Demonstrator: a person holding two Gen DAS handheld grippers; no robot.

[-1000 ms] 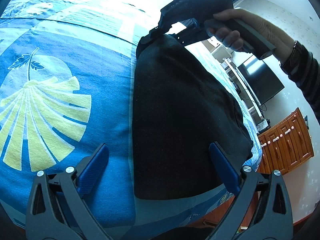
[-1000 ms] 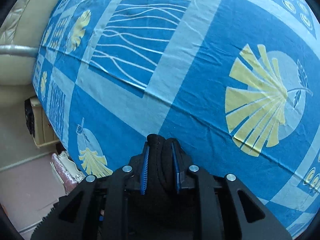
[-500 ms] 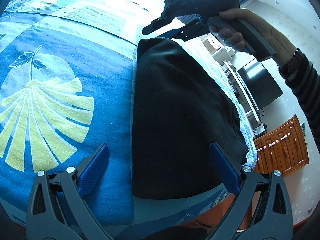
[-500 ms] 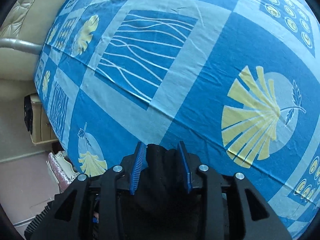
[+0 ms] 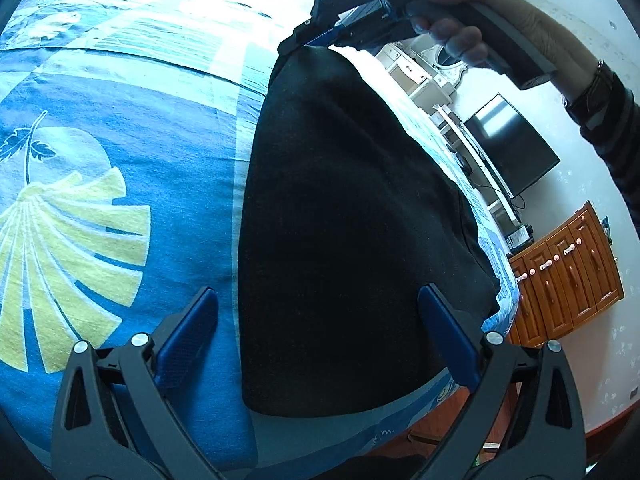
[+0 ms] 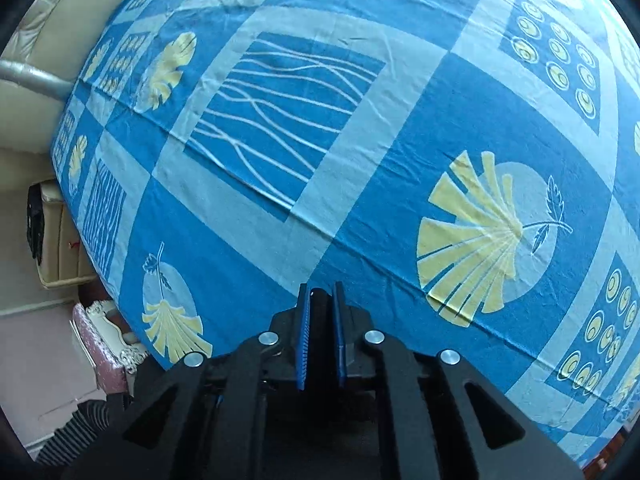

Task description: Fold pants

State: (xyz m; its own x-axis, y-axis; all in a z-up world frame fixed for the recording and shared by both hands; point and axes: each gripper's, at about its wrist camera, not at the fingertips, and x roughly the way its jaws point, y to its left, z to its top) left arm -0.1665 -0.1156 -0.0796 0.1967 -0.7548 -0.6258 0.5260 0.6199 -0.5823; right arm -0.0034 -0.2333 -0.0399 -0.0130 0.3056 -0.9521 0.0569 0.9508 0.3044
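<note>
The black pants (image 5: 352, 216) lie folded lengthwise on the blue patterned bed sheet (image 5: 120, 128). My left gripper (image 5: 320, 328) is open, its blue fingers (image 5: 188, 328) straddling the near end of the pants just above them. My right gripper (image 5: 308, 42) is at the far end of the pants, held by a hand. In the right wrist view its fingers (image 6: 320, 320) stand nearly together with a thin dark strip between them; whether that is cloth cannot be told.
The sheet (image 6: 360, 140) covers a wide bed. The bed edge runs along the right of the pants; beyond it stand a television (image 5: 512, 148), a wooden cabinet (image 5: 568, 272) and white furniture (image 5: 420, 76). A padded headboard (image 6: 36, 52) is at the left.
The right gripper let go of the thick bunch of black cloth, then its fingers came nearly together and it lifted slightly. The left gripper stayed open over the near end.
</note>
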